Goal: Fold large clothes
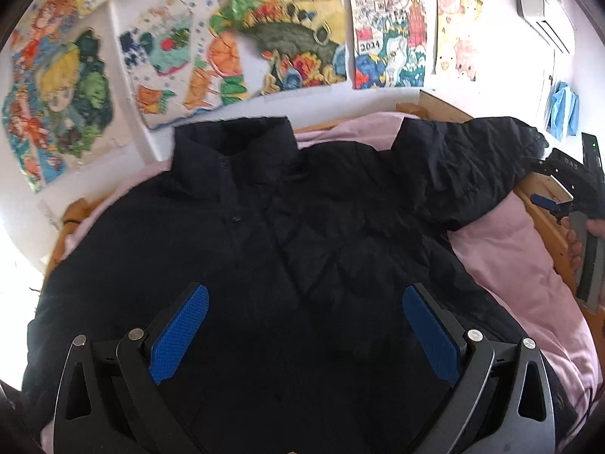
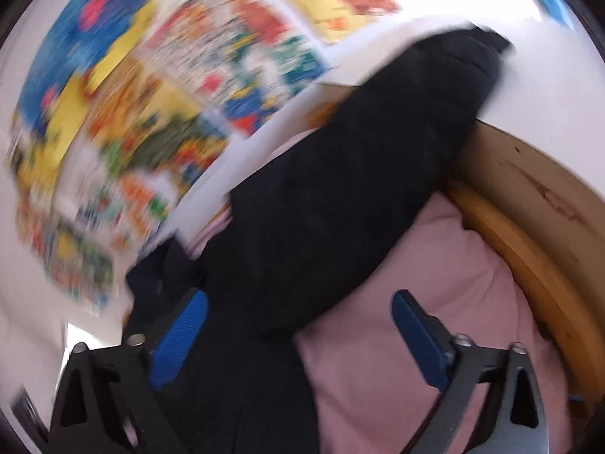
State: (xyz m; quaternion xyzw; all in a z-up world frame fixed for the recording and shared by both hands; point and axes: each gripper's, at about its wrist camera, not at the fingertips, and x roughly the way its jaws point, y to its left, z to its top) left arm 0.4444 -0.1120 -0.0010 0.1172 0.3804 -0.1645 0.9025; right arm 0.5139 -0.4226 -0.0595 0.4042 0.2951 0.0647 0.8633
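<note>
A large black padded jacket [image 1: 264, 234] lies front up on a pink bedcover [image 1: 522, 265], collar toward the wall. Its right sleeve [image 1: 472, 166] stretches out toward the bed's right edge. My left gripper [image 1: 305, 325] is open and empty, hovering above the jacket's lower front. My right gripper [image 2: 298, 333] is open and empty, above the base of that sleeve [image 2: 363, 174] and the pink bedcover [image 2: 435, 283]; its view is motion-blurred. The right gripper also shows at the right edge of the left wrist view [image 1: 556, 204].
The bed has a wooden frame [image 2: 529, 249] along its right side. Colourful posters [image 1: 264, 34] cover the white wall behind the bed. An air conditioner [image 1: 540, 7] hangs at the upper right.
</note>
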